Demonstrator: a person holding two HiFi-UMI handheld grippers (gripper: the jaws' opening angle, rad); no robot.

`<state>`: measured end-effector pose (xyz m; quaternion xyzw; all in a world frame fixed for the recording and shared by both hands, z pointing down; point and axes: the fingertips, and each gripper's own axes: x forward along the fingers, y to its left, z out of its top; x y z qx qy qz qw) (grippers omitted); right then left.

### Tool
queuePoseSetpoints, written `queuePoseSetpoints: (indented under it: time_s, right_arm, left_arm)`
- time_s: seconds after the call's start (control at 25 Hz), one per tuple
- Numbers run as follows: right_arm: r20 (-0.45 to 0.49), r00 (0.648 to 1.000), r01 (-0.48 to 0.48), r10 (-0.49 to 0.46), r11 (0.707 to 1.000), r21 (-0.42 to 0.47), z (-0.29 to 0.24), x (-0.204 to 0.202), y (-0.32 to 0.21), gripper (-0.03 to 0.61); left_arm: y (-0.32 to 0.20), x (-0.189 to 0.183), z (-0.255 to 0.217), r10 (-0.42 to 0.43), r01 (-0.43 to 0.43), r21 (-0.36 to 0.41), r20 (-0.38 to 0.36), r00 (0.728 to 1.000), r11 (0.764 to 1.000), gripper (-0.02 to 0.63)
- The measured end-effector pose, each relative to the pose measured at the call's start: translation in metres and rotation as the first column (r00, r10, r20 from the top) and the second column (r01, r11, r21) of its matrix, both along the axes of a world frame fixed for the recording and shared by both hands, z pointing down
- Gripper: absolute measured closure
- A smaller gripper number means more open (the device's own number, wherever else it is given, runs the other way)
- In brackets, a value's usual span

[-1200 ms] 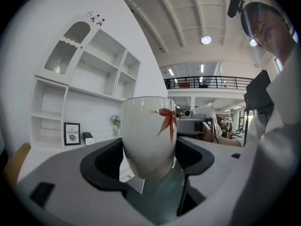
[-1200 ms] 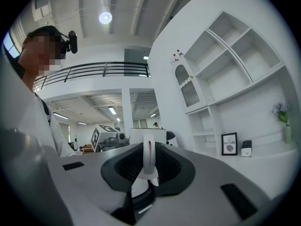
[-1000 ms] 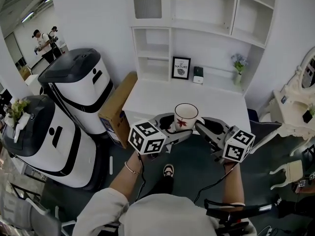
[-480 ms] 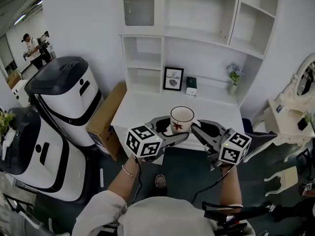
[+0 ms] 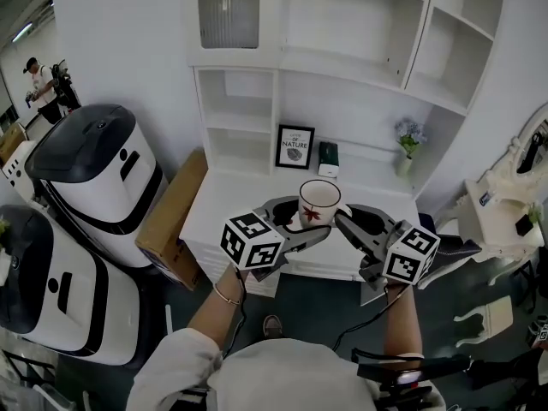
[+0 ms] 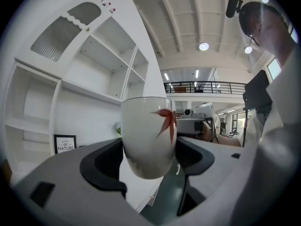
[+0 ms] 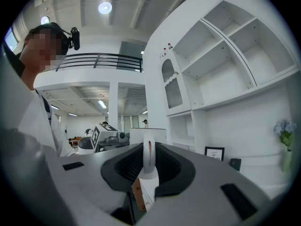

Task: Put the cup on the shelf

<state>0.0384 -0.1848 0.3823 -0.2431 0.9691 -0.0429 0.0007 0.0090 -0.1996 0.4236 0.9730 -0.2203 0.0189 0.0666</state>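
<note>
A white cup point(image 5: 319, 204) with a red leaf print hangs in the air over the front edge of the white desk point(image 5: 224, 205), held between both grippers. My left gripper point(image 5: 299, 223) is shut on the cup's body point(image 6: 148, 135), one pad on each side of it. My right gripper point(image 5: 345, 219) is shut on the cup's handle point(image 7: 148, 155), which stands edge-on between its dark pads. The white shelf unit point(image 5: 342, 80) rises behind the desk, and its upper compartments point(image 7: 225, 46) look empty.
On the low shelf stand a framed picture point(image 5: 294, 146), a small dark box point(image 5: 328, 157) and a vase of flowers point(image 5: 407, 141). Two white-and-black machines point(image 5: 94, 174) and a cardboard box point(image 5: 169, 221) are at the left. An ornate white dresser point(image 5: 505, 217) is at the right.
The desk and shelf have come closer and lower in the head view, as the person moves forward. Both grippers keep their hold on the cup.
</note>
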Motion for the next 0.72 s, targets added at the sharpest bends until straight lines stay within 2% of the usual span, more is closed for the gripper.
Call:
queuePoseSetpoints:
  time_s: [0.72]
  right_arm:
    - [0.012,0.999,-0.033,0.033,0.999,-0.035,0.000,0.009,-0.126,0.503]
  left_arm:
    - [-0.125,0.008,-0.001,0.026,-0.025,-0.018,0.051,0.998,1.000,0.270]
